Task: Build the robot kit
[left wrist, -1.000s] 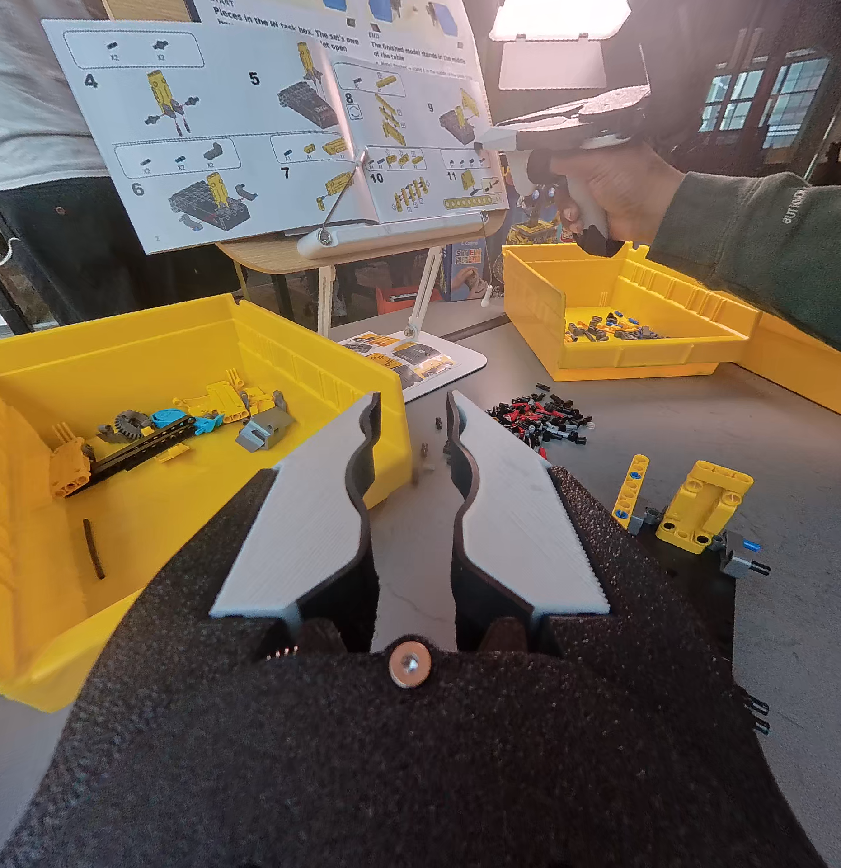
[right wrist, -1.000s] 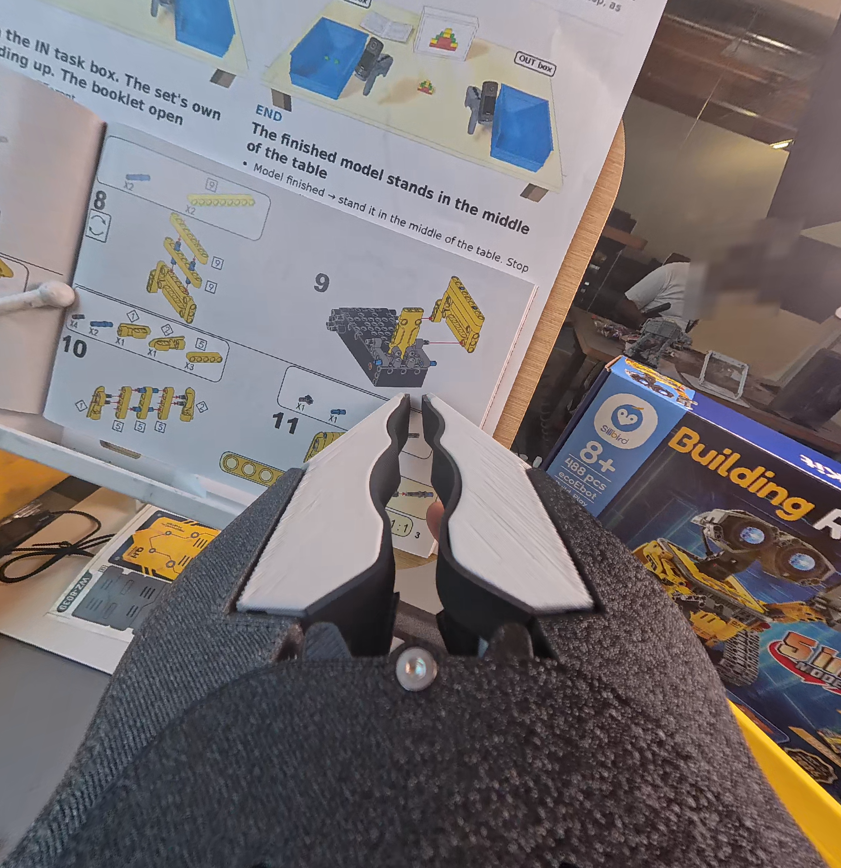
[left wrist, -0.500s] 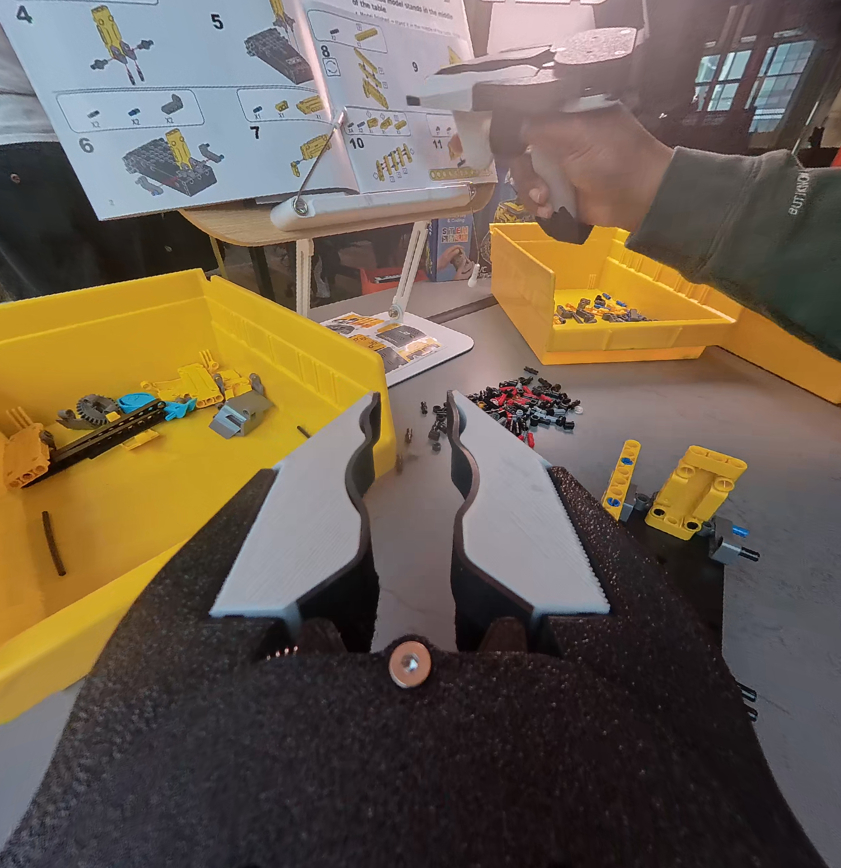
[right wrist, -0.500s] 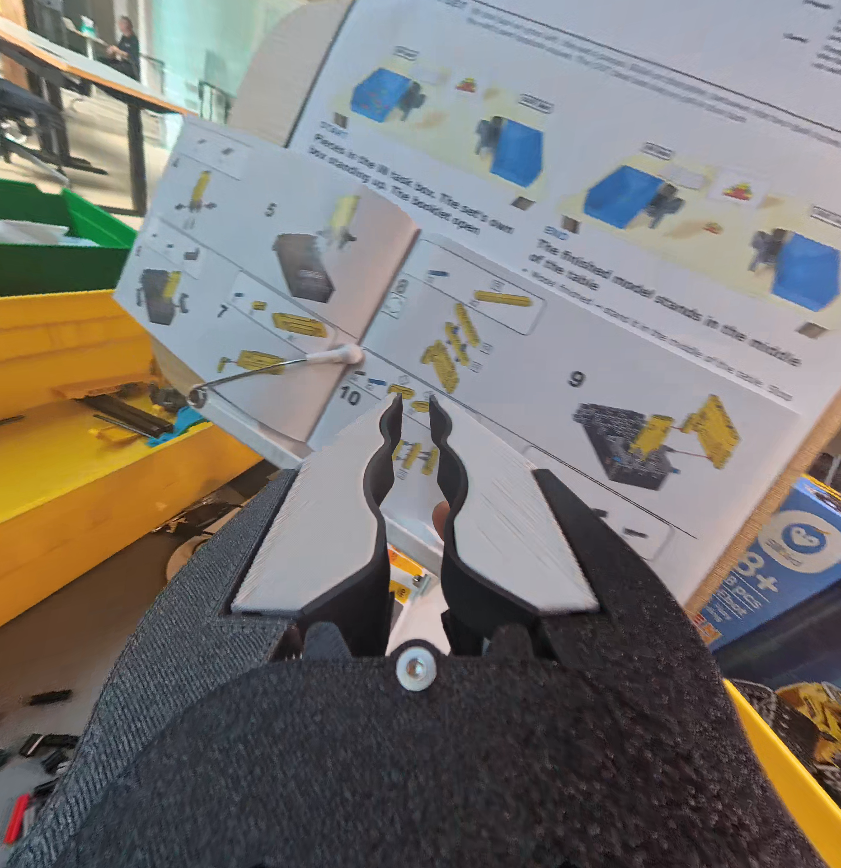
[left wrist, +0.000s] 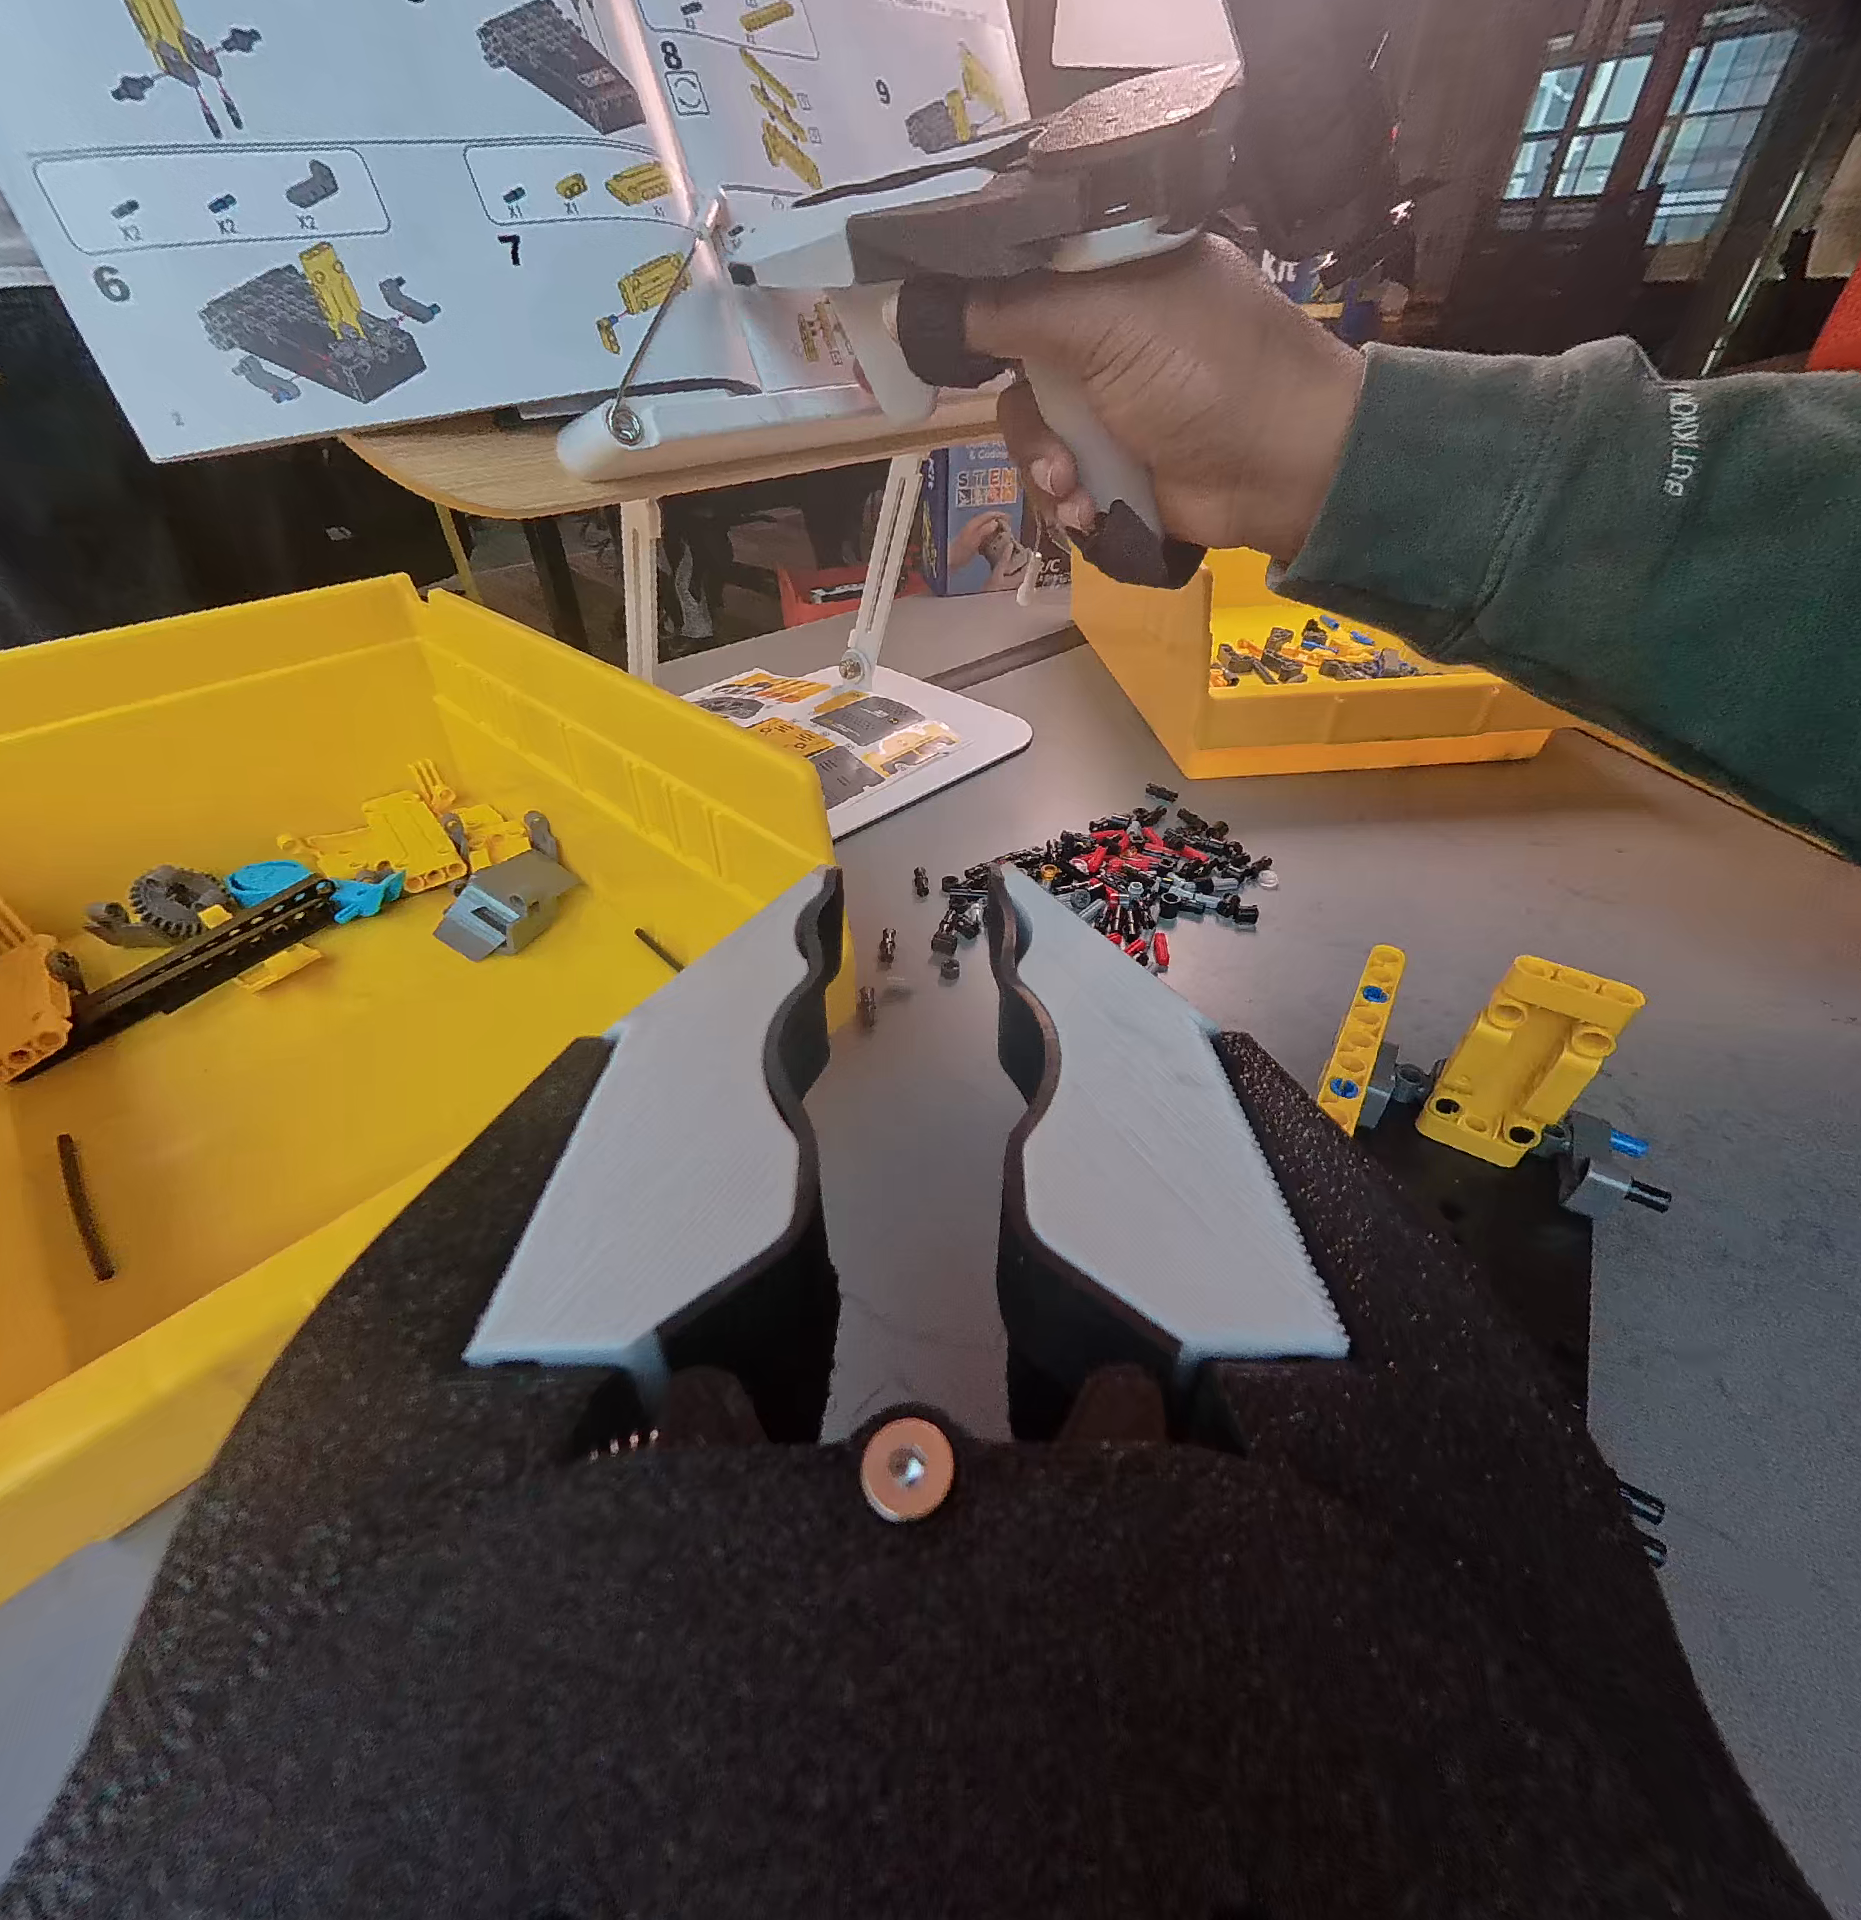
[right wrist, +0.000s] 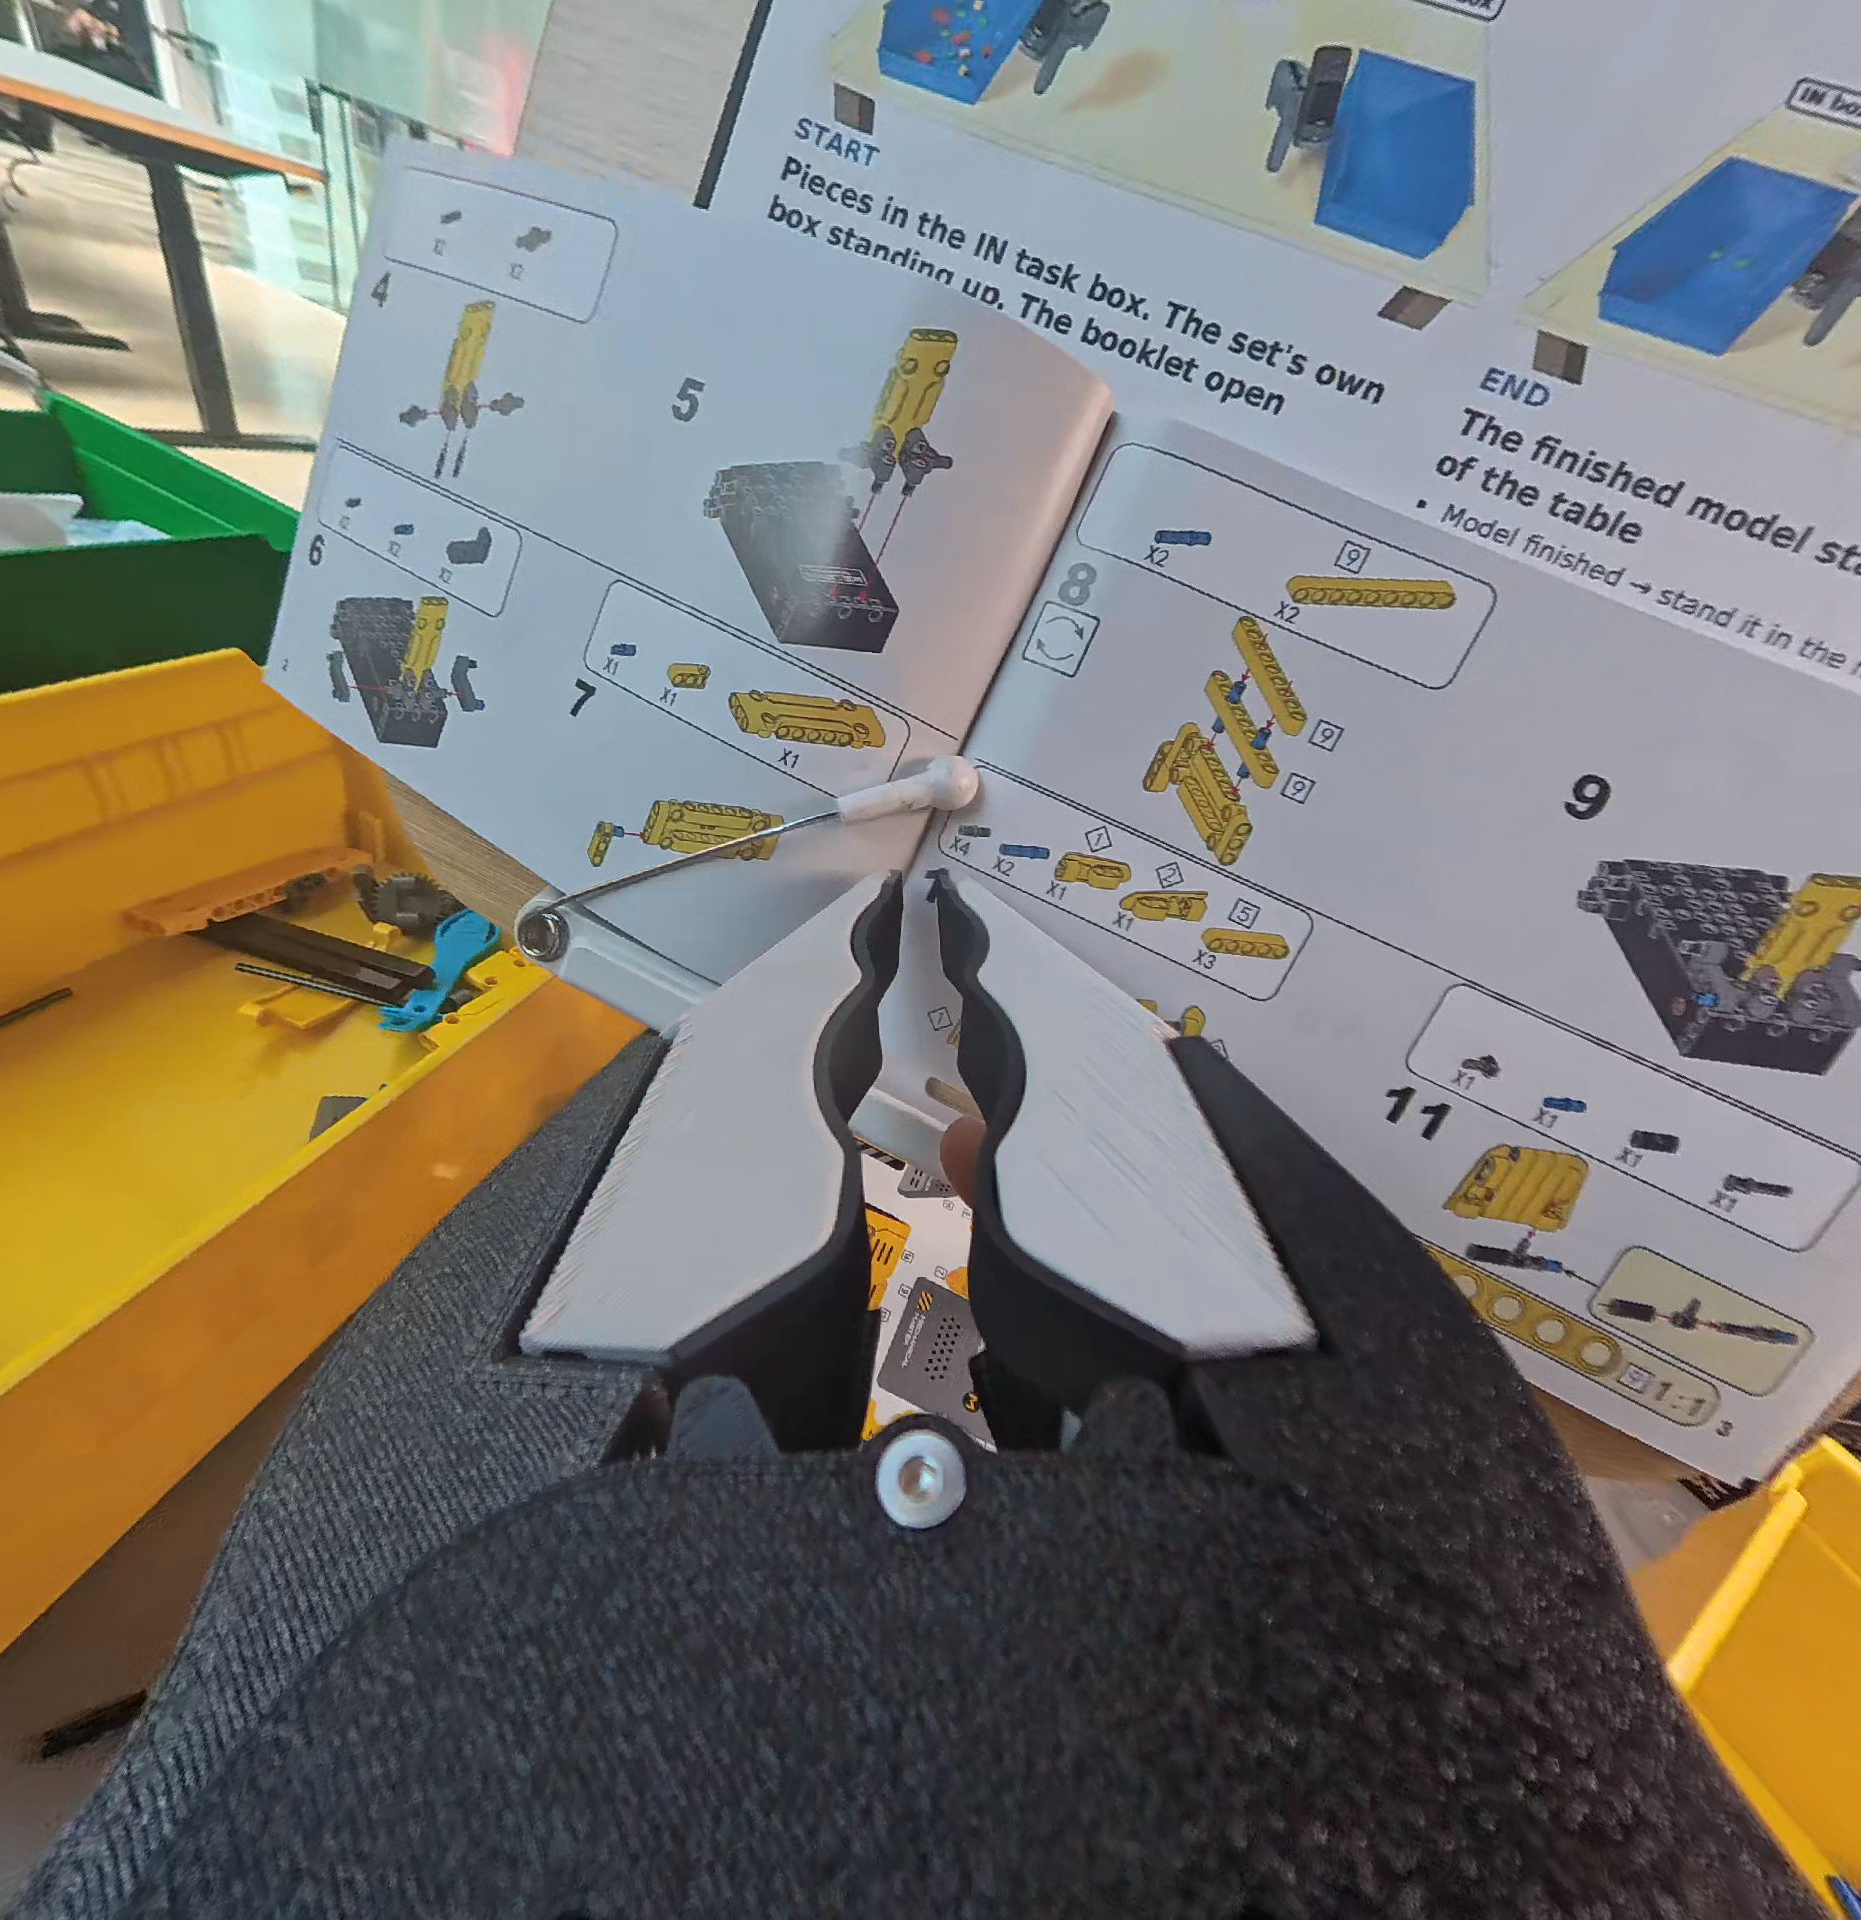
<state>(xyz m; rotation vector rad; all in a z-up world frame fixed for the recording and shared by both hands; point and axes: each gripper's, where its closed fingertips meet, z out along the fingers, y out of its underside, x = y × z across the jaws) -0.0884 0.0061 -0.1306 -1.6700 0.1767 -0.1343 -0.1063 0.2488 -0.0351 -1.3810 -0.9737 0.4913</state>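
My left gripper (left wrist: 912, 894) is open and empty. It hovers above the grey table between a large yellow bin (left wrist: 614, 748) and a pile of small black and red pins (left wrist: 1134, 873). My right gripper (right wrist: 915, 883) is shut with only a sliver between the tips and holds nothing. It points at the open instruction booklet (right wrist: 760, 582) near its spine, just below the white-tipped wire page holder (right wrist: 739, 831). In the left wrist view, a hand in a green sleeve holds the right gripper (left wrist: 775, 234) up against the booklet (left wrist: 386, 208).
The left bin holds yellow, grey, black and blue parts (left wrist: 406, 842). A yellow beam (left wrist: 1362, 1029) and a yellow block assembly (left wrist: 1518, 1049) sit on a black base right of my left gripper. A second yellow bin (left wrist: 1321, 727) with small parts stands at the back right. There is about 25 cm between the tips of the two grippers.
My right gripper has swung left across the booklet, from its right page and the toy box to the spine by the page holder. My left gripper has barely shifted and stays open.
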